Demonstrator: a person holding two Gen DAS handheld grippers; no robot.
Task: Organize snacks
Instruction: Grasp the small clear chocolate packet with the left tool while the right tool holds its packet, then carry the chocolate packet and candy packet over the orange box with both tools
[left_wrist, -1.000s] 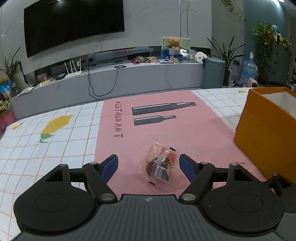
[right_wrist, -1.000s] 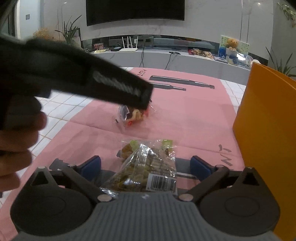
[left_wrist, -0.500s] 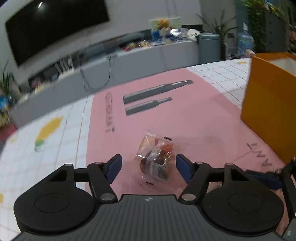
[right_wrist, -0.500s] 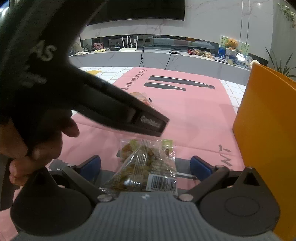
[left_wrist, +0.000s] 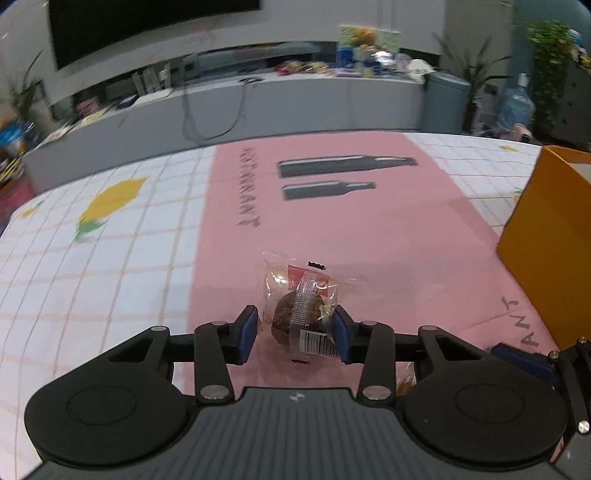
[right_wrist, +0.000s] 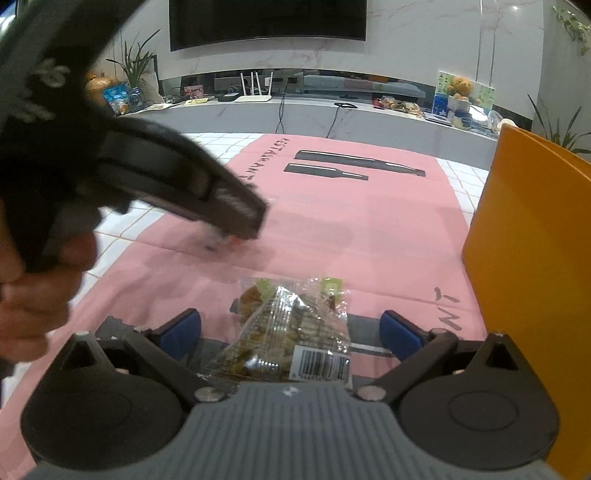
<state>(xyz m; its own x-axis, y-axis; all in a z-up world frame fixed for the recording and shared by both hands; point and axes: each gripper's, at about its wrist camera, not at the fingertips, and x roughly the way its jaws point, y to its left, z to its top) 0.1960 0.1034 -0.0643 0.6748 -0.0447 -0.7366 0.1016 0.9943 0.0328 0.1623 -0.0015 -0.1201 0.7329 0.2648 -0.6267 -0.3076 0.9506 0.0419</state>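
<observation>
Closing left claw (left_wrist: 294, 335) brackets a clear-wrapped brown snack (left_wrist: 297, 305); right claw (right_wrist: 291, 329) gapes.

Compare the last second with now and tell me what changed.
The left tongs have narrowed around the clear-wrapped brown snack and are closing, pads at its sides. The right tongs stayed open over the green snack bag; the orange box stayed put.

Clear-wrapped brown snack (left_wrist: 301, 314), red label and barcode, lies flat on pink mat between my left blue pads. Second clear packet (right_wrist: 291, 332), greenish-yellow pieces, barcode toward me, lies flat near orange box (right_wrist: 532, 266).
</observation>
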